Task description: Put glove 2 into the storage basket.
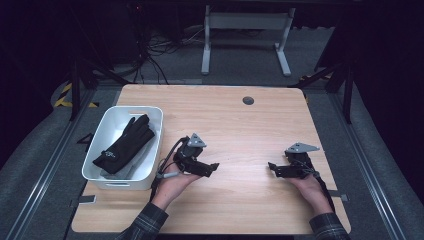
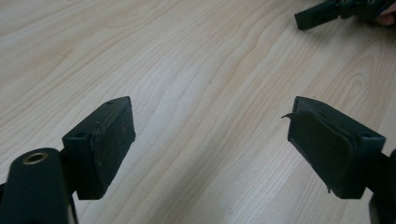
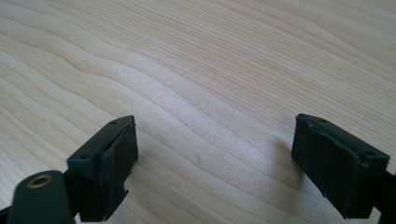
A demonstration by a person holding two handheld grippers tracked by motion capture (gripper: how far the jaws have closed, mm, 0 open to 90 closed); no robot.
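A black glove (image 1: 125, 144) lies in a white bin (image 1: 111, 178) at the table's left side. My left gripper (image 1: 214, 167) is just right of the bin, low over the wood, pointing right; its jaws stand wide apart with nothing between them (image 2: 210, 140). My right gripper (image 1: 271, 167) rests near the right front of the table, pointing left toward the other one, open and empty (image 3: 215, 158). In the left gripper view the right gripper's black tip (image 2: 322, 14) shows at the top right. Each gripper is held by a hand in a plaid sleeve.
The light wooden table (image 1: 235, 120) has a dark round grommet (image 1: 248, 100) near its far edge. Grey cloth lies under the glove in the bin. Beyond the table stands a white desk frame (image 1: 245, 35) on a grey floor with cables.
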